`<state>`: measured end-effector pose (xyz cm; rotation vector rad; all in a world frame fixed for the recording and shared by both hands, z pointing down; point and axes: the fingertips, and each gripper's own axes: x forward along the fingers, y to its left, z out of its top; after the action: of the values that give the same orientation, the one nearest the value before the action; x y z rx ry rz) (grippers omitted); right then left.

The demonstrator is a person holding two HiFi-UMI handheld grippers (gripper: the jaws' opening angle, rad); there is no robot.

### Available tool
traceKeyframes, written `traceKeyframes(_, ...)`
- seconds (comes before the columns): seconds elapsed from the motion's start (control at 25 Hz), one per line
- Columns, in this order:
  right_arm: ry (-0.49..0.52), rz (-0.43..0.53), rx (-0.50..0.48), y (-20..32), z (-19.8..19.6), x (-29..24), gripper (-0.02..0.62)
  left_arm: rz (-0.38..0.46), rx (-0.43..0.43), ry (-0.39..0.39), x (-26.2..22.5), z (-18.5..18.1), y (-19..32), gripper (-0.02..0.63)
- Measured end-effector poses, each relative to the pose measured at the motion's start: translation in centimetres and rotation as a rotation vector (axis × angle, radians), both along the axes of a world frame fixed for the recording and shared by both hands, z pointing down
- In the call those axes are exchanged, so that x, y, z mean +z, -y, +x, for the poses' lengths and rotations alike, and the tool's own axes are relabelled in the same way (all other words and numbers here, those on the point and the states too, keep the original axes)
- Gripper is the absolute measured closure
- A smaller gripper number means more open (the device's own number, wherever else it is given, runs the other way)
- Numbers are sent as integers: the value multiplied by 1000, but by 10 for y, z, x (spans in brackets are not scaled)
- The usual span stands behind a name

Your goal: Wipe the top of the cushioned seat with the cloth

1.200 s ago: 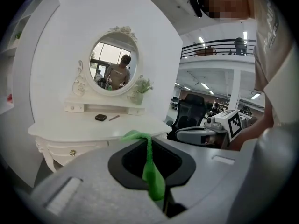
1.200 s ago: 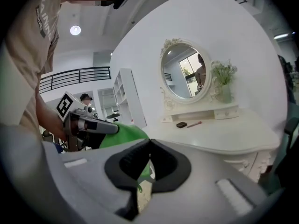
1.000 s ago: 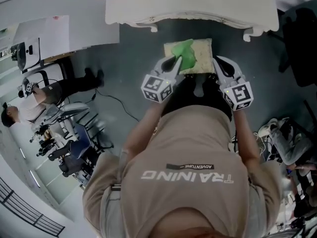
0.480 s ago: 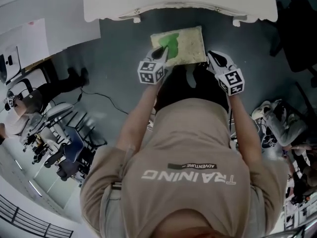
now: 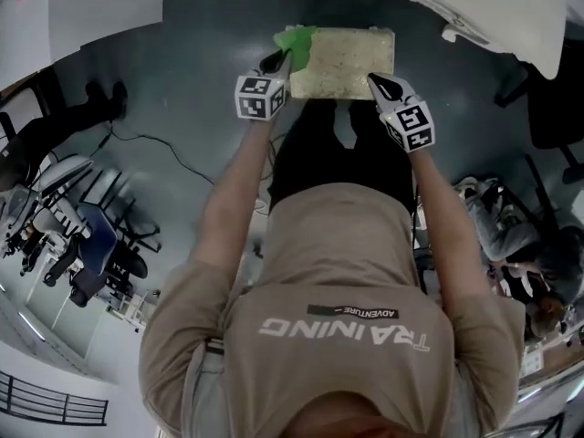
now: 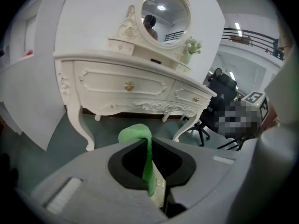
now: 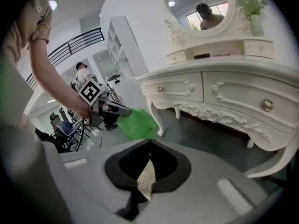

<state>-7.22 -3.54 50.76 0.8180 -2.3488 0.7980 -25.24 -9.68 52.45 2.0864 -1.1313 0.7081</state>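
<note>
Now green soft cloth [image 5: 297,42] is clamped in L gripper [image 5: 278,60] at far-left corner of cream rectangular cushioned seat [image 5: 351,62], near-right edge pinched by R gripper [image 5: 375,79]; rest of top lies rightward along long axis.

Cream-white carved dressing table [image 6: 126,85] straight ahead of left gripper [image 5: 276,62] and right gripper [image 5: 376,80]; curved legs, drawers with brass knobs. Round ornate-framed mirror [image 6: 164,14] on top, small green potted plant [image 6: 189,48] just beside it. Plain white wall [image 6: 84,17] behind. Dark grey-green floor [image 5: 201,89]. Cluster of dark office chairs [image 5: 100,258] and thin black cable [image 5: 151,140] well left of left gripper. Black railing [image 6: 252,35] up high. White open shelf unit [image 7: 122,50] left of the table. Ceiling lights on.
</note>
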Motion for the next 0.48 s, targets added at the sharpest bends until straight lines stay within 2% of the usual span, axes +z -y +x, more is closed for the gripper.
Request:
traceKeyframes(0.12,-7,-28,-13,15,-32,29,601,-40,-71,6,37,-54,9,583)
traceKeyframes(0.28,-17,-21,-60,34,-75,60,600,-77,-85,34,91,-109,16,582)
traceKeyframes(0.4,-1,-37,-65,42,-100,79,601,-103,-78,37,128,-133,15,582)
traceKeyframes(0.48,2,-52,-51,50,-104,96,601,-117,-82,20,154,-134,22,582)
